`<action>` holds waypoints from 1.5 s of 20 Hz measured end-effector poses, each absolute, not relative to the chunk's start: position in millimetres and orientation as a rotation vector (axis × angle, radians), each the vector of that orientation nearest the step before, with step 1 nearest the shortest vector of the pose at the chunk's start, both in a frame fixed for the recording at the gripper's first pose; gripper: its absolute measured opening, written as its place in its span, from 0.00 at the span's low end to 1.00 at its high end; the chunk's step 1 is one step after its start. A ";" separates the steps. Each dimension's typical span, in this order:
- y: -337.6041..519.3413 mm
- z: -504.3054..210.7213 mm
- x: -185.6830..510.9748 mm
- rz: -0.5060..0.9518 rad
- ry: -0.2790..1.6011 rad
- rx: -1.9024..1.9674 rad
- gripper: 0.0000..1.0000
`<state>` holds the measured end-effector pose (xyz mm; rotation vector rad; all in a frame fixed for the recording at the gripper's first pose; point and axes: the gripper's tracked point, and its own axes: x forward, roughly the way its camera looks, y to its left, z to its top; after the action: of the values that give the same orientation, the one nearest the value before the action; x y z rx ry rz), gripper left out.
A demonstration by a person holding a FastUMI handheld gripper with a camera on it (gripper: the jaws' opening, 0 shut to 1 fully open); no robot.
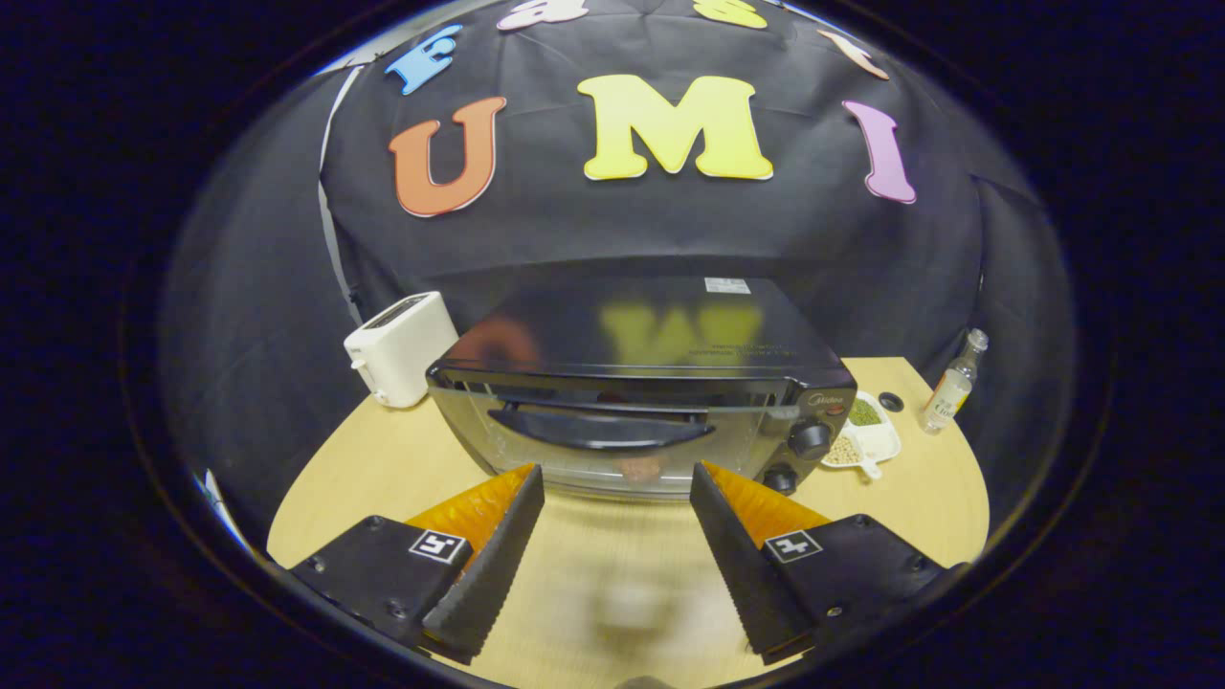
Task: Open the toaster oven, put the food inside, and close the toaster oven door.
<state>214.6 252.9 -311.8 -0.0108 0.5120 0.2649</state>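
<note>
I see the gripper [617, 478] with fingers spread wide, holding nothing. The toaster oven [639, 392] stands just ahead of them, door closed, handle [601, 431] beyond the tips. Bare table [612, 565] lies between the fingers.

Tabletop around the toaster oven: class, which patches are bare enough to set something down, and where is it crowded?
Bare wood lies between the open gripper and the toaster oven, and in front of the white toaster. Crowded: right of the oven, the divided dish, a dark cap and small bottle.
</note>
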 end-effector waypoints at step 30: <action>22.1 -3.8 50.6 0.031 -0.080 -0.015 0.99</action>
<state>50.6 22.1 -3.8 -0.0148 -0.0796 0.0308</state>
